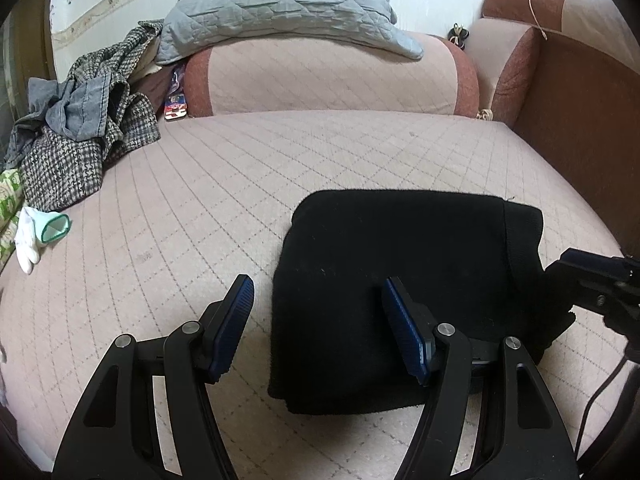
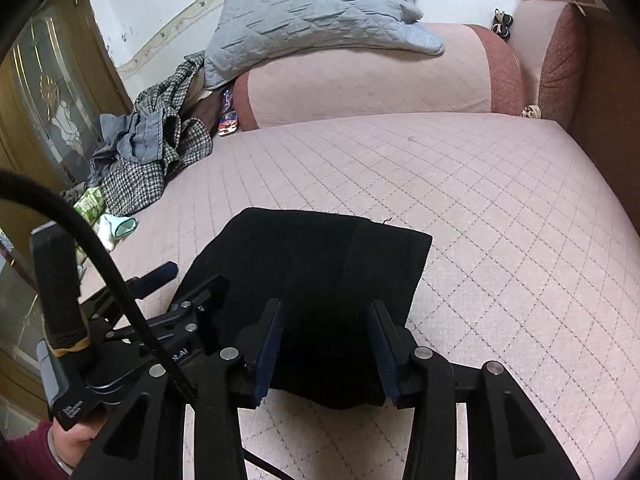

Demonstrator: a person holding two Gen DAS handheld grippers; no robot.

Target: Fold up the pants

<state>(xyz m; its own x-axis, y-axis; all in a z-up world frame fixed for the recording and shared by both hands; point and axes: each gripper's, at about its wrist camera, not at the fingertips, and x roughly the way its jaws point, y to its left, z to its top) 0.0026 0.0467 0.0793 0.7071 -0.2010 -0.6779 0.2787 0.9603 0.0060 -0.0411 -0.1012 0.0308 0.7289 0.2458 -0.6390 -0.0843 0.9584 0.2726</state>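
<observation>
The black pants (image 1: 404, 276) lie folded into a compact rectangle on the pink quilted sofa seat (image 1: 224, 184). They also show in the right wrist view (image 2: 316, 272). My left gripper (image 1: 318, 300) is open and empty, its jaws straddling the left edge of the folded pants. My right gripper (image 2: 326, 320) is open and empty, hovering over the near edge of the pants. The left gripper's body shows at the left of the right wrist view (image 2: 160, 320), and the right gripper's body at the right edge of the left wrist view (image 1: 600, 284).
A heap of checked and grey clothes (image 1: 84, 132) lies at the left end of the seat, with a white sock (image 1: 30, 236) near it. A grey quilted pillow (image 1: 280, 4) rests on the sofa back (image 1: 328, 80). A brown armrest (image 1: 584, 96) bounds the right side.
</observation>
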